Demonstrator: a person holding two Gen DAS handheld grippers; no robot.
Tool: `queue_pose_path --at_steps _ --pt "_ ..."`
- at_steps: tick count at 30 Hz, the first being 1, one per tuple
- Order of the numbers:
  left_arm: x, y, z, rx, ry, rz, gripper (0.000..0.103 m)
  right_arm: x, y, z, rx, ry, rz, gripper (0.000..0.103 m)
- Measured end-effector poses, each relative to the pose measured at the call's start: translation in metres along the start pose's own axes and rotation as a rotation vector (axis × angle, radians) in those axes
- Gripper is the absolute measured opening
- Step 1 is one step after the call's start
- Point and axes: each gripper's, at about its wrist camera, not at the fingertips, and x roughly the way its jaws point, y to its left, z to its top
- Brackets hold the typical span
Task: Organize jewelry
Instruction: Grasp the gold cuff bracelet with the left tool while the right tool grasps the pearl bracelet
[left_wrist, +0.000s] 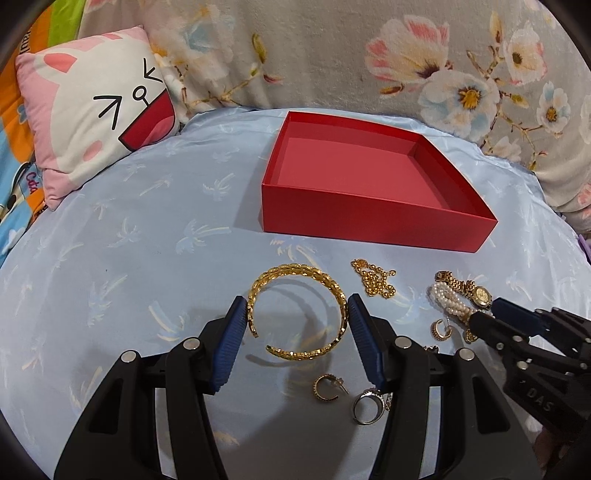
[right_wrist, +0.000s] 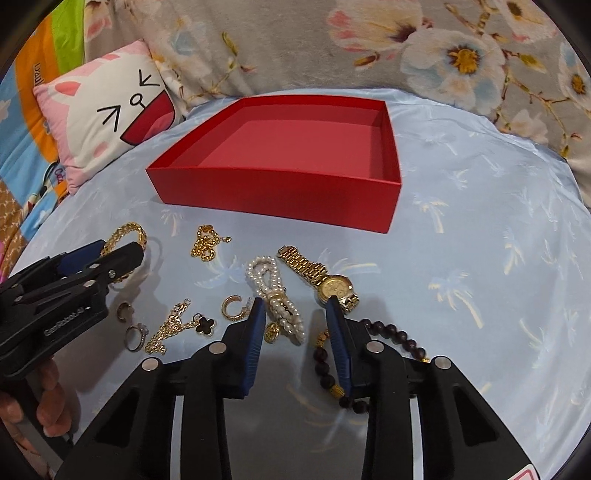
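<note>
I find the open red cardboard box (left_wrist: 369, 199) empty at the far side of the pale blue bedsheet (left_wrist: 147, 258); no piece is sorted yet. My left gripper (left_wrist: 297, 314) clamps the gold cuff bangle (left_wrist: 295, 314). My right gripper (right_wrist: 295, 314) stands unclenched around the white pearl bracelet (right_wrist: 277, 295).

We see each tool, left tool (left_wrist: 298, 325) and right tool (right_wrist: 296, 334), as black linkage arms with silver round rivets, ribbed blue pads and white lettering.
</note>
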Motion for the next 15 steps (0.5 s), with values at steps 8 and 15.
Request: queue_pose_path --at_steps 8,15 --pt "0.003 0.007 -0.001 -0.029 0.012 -0.019 0.054 0.007 0.003 -0.002 -0.001 0.015 0.030 0.013" --pt "-0.001 0.004 -0.001 -0.015 -0.006 -0.012 0.054 -0.010 0.000 0.001 0.005 -0.032 0.051 0.012"
